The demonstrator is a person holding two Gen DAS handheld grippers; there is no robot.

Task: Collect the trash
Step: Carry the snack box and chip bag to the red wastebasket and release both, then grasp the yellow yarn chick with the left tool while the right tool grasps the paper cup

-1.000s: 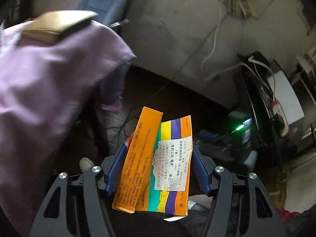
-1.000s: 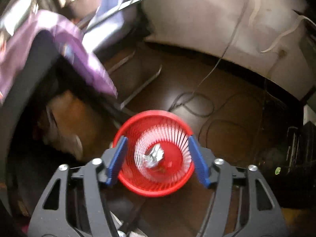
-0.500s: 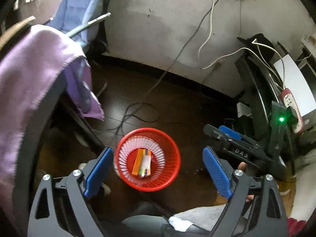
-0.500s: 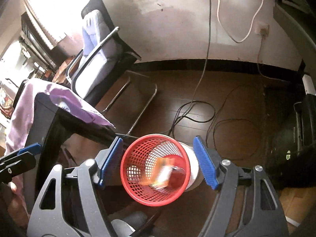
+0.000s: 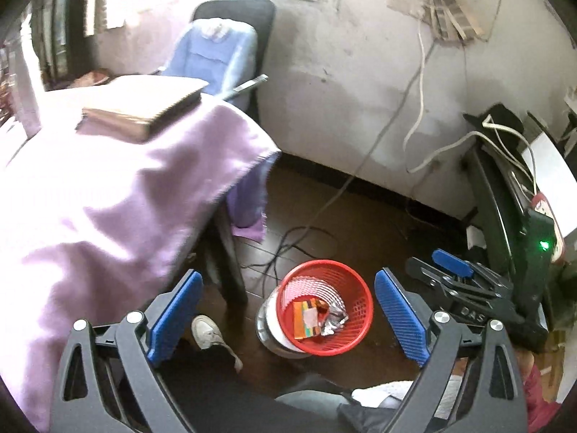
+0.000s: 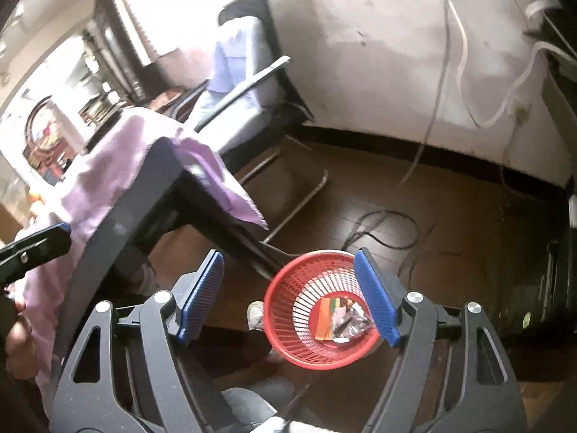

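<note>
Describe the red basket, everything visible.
The red basket is a round, open-mesh bin that looks plastic, with a solid rim, standing on the dark wood floor beside the table leg, tilted against a pale round object under its side. Inside lie an orange carton with a striped label and crumpled foil. No gripper touches it.

The basket (image 5: 355,290) is glossy red plastic mesh, holding a crinkled foil wrapper (image 5: 333,319) and a printed card box (image 5: 304,319). Soft matt purple cloth (image 5: 119,195) drapes the desk above a dark polished wood floor (image 5: 364,223).
</note>
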